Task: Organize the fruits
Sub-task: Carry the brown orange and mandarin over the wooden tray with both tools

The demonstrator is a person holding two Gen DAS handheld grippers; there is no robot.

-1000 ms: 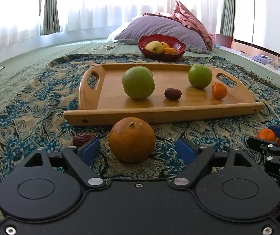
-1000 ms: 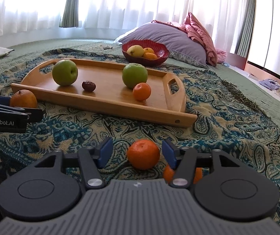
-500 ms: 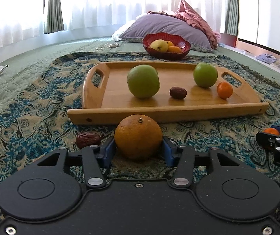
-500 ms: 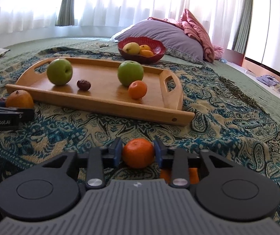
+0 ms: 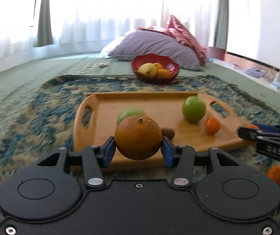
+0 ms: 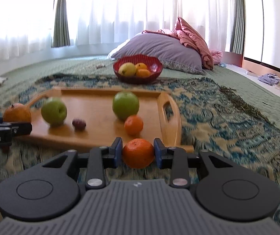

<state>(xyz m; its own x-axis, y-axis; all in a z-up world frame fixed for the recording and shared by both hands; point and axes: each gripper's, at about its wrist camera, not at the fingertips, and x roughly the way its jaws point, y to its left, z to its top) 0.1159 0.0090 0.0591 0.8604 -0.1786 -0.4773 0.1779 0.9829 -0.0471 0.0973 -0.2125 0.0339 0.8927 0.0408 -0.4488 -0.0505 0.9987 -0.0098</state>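
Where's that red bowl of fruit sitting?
In both wrist views the red bowl sits on the bed beyond the wooden tray, just before the purple pillow.

Fruit and container count

Two green apples (image 6: 54,111) (image 6: 125,105), one date (image 6: 79,124), one tray (image 6: 100,139), one red bowl (image 6: 155,72). Three small mandarins (image 6: 133,125) (image 6: 138,153) (image 5: 275,174) and one large orange (image 5: 138,137) were outside the bowl. Bowl contents were too blurred to count.

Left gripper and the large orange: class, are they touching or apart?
Touching. The left wrist view shows the left gripper's blue pads pressed against both sides of the large orange.
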